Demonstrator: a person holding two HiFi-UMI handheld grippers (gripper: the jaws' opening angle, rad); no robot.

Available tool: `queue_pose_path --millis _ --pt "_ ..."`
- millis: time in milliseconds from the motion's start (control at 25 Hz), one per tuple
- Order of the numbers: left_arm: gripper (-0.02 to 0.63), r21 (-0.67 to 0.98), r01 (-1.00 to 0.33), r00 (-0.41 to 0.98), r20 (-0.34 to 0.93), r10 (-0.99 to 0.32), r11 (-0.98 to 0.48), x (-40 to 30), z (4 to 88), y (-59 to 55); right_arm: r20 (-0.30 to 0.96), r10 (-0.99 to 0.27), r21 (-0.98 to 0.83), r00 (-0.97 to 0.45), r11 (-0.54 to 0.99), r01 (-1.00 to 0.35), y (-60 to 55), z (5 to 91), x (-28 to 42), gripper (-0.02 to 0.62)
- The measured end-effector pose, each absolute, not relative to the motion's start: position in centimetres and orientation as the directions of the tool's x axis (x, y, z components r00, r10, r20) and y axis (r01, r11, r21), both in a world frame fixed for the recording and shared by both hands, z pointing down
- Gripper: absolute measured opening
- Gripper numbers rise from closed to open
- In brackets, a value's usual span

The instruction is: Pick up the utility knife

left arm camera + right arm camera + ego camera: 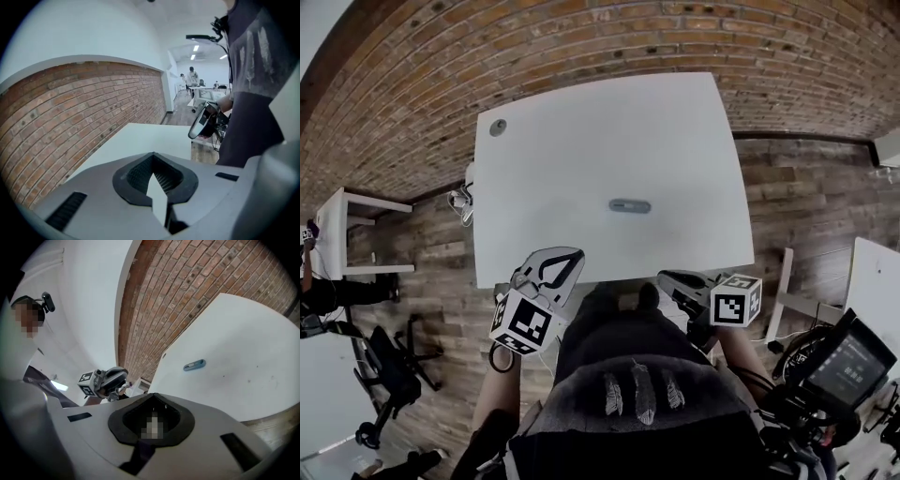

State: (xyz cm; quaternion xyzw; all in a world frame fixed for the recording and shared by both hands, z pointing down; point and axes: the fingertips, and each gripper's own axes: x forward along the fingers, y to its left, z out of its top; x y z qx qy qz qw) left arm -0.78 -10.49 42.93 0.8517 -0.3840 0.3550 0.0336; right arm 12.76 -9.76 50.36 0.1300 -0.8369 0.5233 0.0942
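Closest of all was the person's dark shirt (637, 370), with the two grippers held just in front of it at the near edge of the white table (581, 141). Neither the left gripper (555, 265) nor the right gripper (675, 282) was holding anything, and the jaws of both were closed tight together.

On the table lay the utility knife (630, 205), small and grey-blue. It lay flat near the middle of the table, a bit to the right, well apart from both grippers. It had not been touched yet.

I think the right gripper had the easier reach. To do this well, its jaws would need to open first. Then it should go out over the table, come down over the middle of the knife, and close across the thin side, so the knife does not slip or spin.

Nothing on the table stood in the way. A round plug (498, 127) sat far off in a back corner. A brick wall (581, 37), a black chair (394, 366) and a small white side table (342, 220) were around, away from the knife.
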Motion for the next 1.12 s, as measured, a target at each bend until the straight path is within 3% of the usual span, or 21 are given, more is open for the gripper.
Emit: queue_pose_path --millis 400,720,840,1120 --pt "-0.005 -0.274 -0.519 0.549 0.619 -0.561 -0.810 -3.2 45.7 -16.8 0.451 -0.192 -0.765 -0.872 0.421 -0.488 -11.0 49.2 8.6 -0.002" --pt "-0.005 -0.196 -0.342 0.643 0.665 -0.381 -0.919 -3.2 50.2 -19.0 0.600 -0.272 -0.631 -0.752 0.417 -0.654 -10.9 48.8 6.8 0.000" --pt "0.084 -0.144 -0.239 0.664 0.697 -0.270 -0.960 -1.3 52.6 -19.7 0.628 -0.314 -0.607 -0.712 0.376 -0.701 -11.5 48.9 7.6 -0.002" --pt "0.143 -0.149 -0.066 0.570 0.806 -0.159 -0.987 2.1 59.2 -21.6 0.671 -0.345 -0.571 -0.656 0.322 -0.755 -11.6 49.3 8.5 -0.002"
